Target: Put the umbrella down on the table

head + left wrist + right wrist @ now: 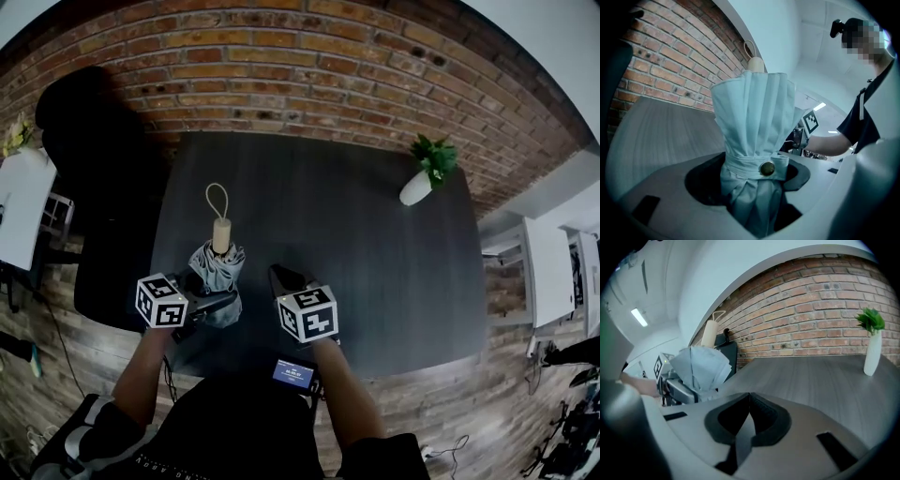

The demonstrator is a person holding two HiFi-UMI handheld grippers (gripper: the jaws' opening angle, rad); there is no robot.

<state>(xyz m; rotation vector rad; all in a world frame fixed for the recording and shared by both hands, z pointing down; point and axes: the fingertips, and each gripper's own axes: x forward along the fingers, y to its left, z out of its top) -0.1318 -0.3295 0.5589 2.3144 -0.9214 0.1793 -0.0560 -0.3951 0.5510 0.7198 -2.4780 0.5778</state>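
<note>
L gripper (pixel 214 302): I pinch umbrella (pixel 217 267) low.
Axis: upright, handle (pixel 221 234) up; table (pixel 375 272) under it.
R gripper (pixel 284 278): jaws together, empty, beside umbrella.

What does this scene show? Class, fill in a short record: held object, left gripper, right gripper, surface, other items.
Held object: folded grey umbrella, strap buttoned, pale handle uppermost
Left gripper: shut on the umbrella's folded canopy
Right gripper: jaws together, nothing between them, beside the umbrella
Surface: dark table; umbrella over its near left part
Other items: plant in white vase at the far right; brick wall behind
</note>
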